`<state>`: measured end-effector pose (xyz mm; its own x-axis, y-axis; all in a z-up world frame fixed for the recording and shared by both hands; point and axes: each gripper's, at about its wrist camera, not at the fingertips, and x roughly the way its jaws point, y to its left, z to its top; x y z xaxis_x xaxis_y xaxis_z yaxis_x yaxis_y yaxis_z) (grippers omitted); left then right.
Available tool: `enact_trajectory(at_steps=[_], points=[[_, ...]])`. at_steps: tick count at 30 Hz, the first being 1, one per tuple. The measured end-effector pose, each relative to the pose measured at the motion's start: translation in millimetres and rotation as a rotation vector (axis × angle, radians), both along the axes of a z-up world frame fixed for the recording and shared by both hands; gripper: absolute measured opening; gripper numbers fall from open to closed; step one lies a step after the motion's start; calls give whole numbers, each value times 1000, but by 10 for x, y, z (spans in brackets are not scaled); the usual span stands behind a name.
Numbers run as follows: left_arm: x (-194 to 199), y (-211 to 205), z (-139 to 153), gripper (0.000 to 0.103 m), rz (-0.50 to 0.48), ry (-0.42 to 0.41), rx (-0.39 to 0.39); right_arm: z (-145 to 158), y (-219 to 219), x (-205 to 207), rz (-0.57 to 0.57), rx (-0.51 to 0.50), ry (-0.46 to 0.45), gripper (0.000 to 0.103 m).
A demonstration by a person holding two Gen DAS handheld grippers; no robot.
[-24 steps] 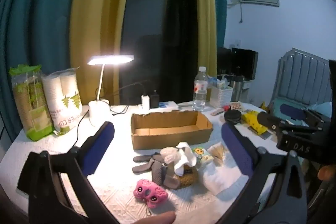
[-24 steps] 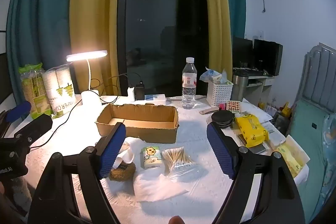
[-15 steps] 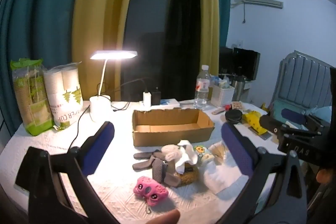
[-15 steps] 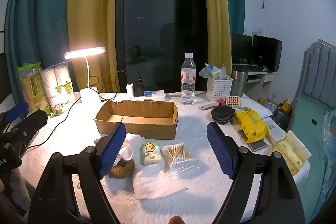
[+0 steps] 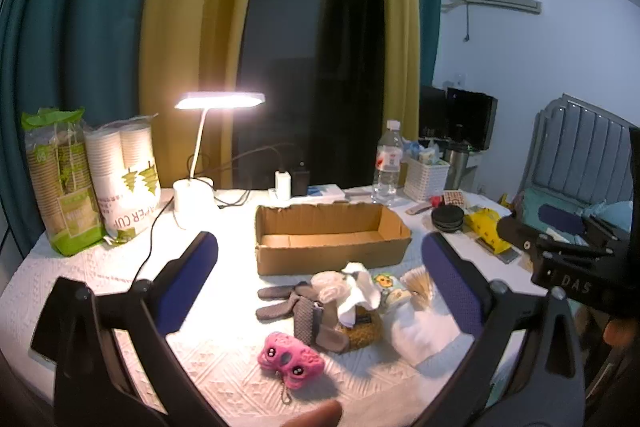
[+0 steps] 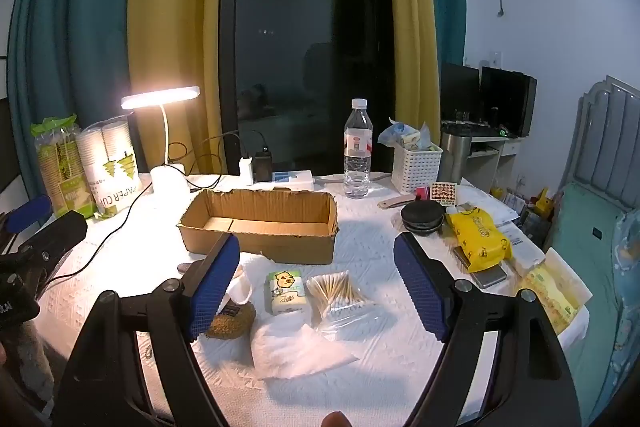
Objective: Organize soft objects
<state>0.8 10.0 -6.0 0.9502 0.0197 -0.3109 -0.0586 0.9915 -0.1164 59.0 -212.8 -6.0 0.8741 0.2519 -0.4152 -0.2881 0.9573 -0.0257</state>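
Note:
An empty cardboard box (image 5: 332, 239) sits mid-table; it also shows in the right wrist view (image 6: 260, 229). In front of it lies a pile: grey gloves (image 5: 288, 305), white socks (image 5: 352, 287), a brown scrubber (image 5: 362, 329), a pink plush keychain (image 5: 290, 355), a tissue pack (image 6: 287, 291), a cotton swab bag (image 6: 340, 297) and a white napkin (image 6: 298, 349). My left gripper (image 5: 320, 279) is open above the pile, holding nothing. My right gripper (image 6: 316, 283) is open above the tissue pack and swabs, holding nothing.
A lit desk lamp (image 5: 200, 183) and paper cup packs (image 5: 120, 183) stand at the back left. A water bottle (image 6: 357, 151), white basket (image 6: 416, 163), black discs (image 6: 422, 217) and a yellow wipes pack (image 6: 478, 235) are at the right. A bed lies beyond the table's right edge.
Both grippers have risen and pulled back slightly, so the table sits a little lower in view. Both stay open and nothing on the table has moved.

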Motion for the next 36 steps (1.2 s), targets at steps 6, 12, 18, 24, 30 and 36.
enact_trajectory(at_steps=[6, 12, 18, 24, 30, 36], points=[[-17, 0, -3, 102, 3, -5, -1, 3, 5, 2, 3, 0, 2, 82], [-18, 2, 6, 102, 0, -5, -2, -5, 3, -11, 2, 3, 3, 82], [-16, -11, 6, 102, -8, -2, 1, 3, 0, -4, 4, 3, 4, 82], [-32, -17, 9, 102, -21, -3, -6, -9, 2, -12, 5, 4, 9, 82], [-35, -24, 6, 102, -19, -5, -6, -5, -8, -6, 4, 7, 8, 82], [-45, -26, 5, 102, -23, -5, -4, -8, -9, -8, 5, 6, 9, 82]])
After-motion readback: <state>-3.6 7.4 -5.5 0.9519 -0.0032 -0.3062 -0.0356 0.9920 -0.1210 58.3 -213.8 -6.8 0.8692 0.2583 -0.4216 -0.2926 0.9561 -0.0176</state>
